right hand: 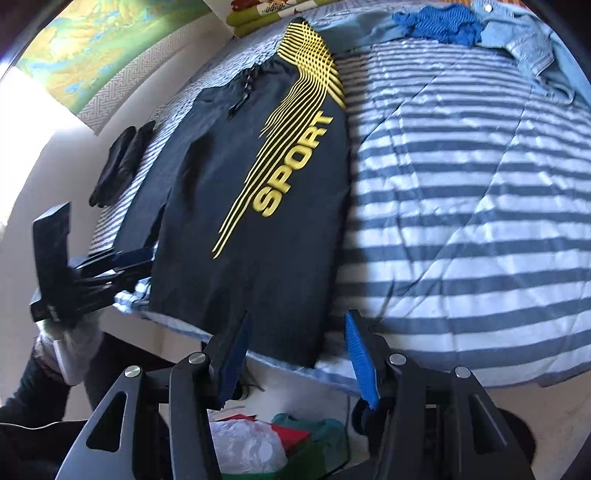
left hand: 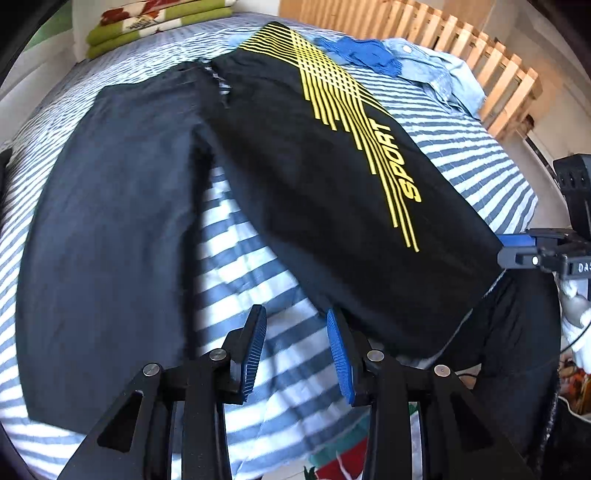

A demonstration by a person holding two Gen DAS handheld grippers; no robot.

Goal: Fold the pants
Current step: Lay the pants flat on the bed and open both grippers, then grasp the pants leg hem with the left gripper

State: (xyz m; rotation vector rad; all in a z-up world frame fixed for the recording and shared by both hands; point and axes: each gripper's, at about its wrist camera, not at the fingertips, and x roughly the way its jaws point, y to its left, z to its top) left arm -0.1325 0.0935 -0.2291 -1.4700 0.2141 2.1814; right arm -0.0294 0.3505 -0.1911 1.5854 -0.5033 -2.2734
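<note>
Jaws parted on both tools, I hover over the foot end of the pants (left hand: 280,192), neither gripper holding anything. My left gripper (left hand: 295,343) stands partly open above the striped bedcover (left hand: 251,266), in the wedge of bare cover between the two legs; its blue pads (left hand: 255,347) close on nothing, and the right-hand finger sits just beside the inner hem corner of the printed leg. My right gripper (right hand: 295,354) is partly open too, its jaws straddling the hem of that same leg at the edge of the bed, though I cannot tell whether either pad touches cloth.

From both tools the pants run lengthwise away toward the waistband at the far end, the long axis roughly in line with the way I point. The leg with the yellow SPORT print (right hand: 291,162) lies nearer my right gripper; the plain leg (left hand: 107,240) spreads off beside my left one. The legs splay apart in a V.

My judgement: the fold has not begun, and the next move likely calls for each gripper to take a hem. Beyond the waistband lie a blue knit (right hand: 439,22) and a denim garment (right hand: 524,40); dark gloves (right hand: 118,166) rest at the bed's left edge.
</note>
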